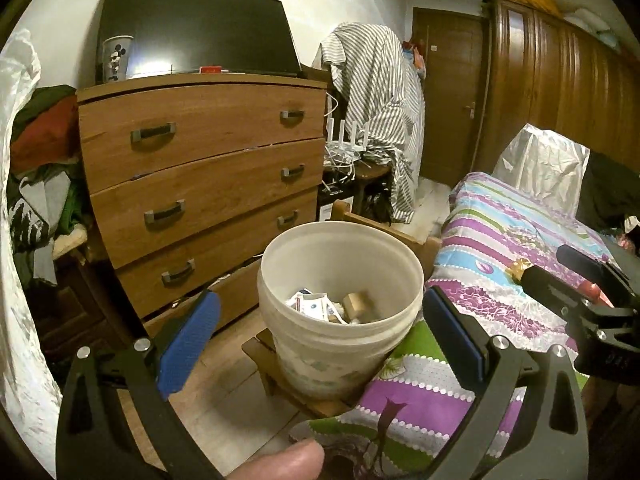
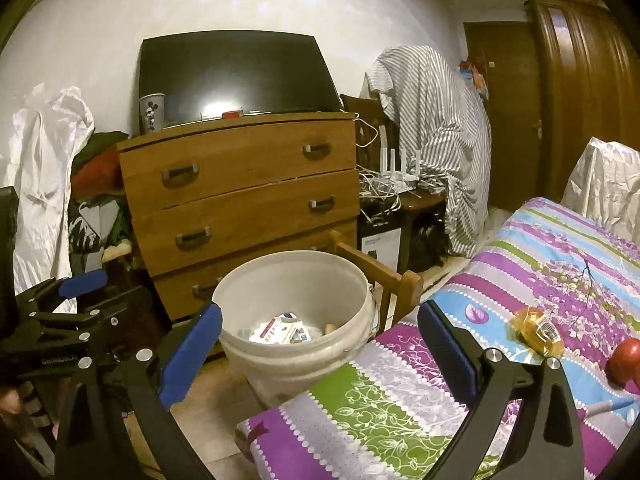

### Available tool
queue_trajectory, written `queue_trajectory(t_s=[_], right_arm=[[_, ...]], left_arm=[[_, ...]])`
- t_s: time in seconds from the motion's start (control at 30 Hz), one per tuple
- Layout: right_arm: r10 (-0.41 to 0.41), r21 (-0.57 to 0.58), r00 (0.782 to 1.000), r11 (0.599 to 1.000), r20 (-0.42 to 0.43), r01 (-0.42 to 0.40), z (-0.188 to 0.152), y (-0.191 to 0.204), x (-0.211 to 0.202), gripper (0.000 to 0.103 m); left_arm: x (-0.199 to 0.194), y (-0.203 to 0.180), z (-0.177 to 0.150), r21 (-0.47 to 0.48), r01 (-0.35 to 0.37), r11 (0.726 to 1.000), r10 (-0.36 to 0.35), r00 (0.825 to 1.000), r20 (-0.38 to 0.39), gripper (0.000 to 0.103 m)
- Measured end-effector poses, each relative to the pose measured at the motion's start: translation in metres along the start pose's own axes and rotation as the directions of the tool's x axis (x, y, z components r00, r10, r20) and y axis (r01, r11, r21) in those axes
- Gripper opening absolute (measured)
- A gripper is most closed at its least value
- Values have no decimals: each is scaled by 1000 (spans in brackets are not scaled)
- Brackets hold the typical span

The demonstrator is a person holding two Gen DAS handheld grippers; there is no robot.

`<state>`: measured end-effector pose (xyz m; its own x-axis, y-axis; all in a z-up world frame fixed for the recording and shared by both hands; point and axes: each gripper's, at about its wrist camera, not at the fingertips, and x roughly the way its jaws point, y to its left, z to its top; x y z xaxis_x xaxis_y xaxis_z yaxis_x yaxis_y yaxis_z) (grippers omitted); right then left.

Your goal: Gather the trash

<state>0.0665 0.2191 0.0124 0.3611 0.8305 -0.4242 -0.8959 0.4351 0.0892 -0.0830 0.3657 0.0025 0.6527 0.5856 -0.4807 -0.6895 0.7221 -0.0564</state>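
A white plastic bucket [image 1: 320, 356] [image 2: 296, 372] stands on a low wooden stool beside the bed. It holds small cartons and scraps of paper [image 1: 316, 304] [image 2: 284, 330]. My left gripper [image 1: 320, 298] hangs open just in front of the bucket, nothing between its blue pads. My right gripper [image 2: 320, 312] is open and empty too, over the bed's corner and facing the bucket. On the bed lie a crumpled yellow wrapper [image 2: 538, 330] [image 1: 520, 268] and a red round thing [image 2: 624, 358], to the right of the right gripper. Each gripper shows at the edge of the other's view.
A wooden chest of drawers [image 1: 200, 168] with a dark TV and a printed cup [image 1: 116, 58] stands behind the bucket. The bed [image 2: 520, 264] with a striped floral cover fills the right. A chair draped in striped cloth [image 1: 380, 112], a router and cables sit by the door.
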Motion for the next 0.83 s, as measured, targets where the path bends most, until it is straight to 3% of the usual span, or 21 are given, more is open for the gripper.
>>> queue_trajectory(t_s=[0.5, 0.83], right_arm=[[7, 3, 1000, 1000, -19, -7, -2, 1, 6, 98], [5, 7, 1000, 1000, -25, -5, -4, 0, 7, 98]], left_arm=[[2, 3, -3, -22, 1, 1000, -1, 1000, -8, 98], [10, 4, -3, -28, -36, 999, 35, 999, -31, 98]])
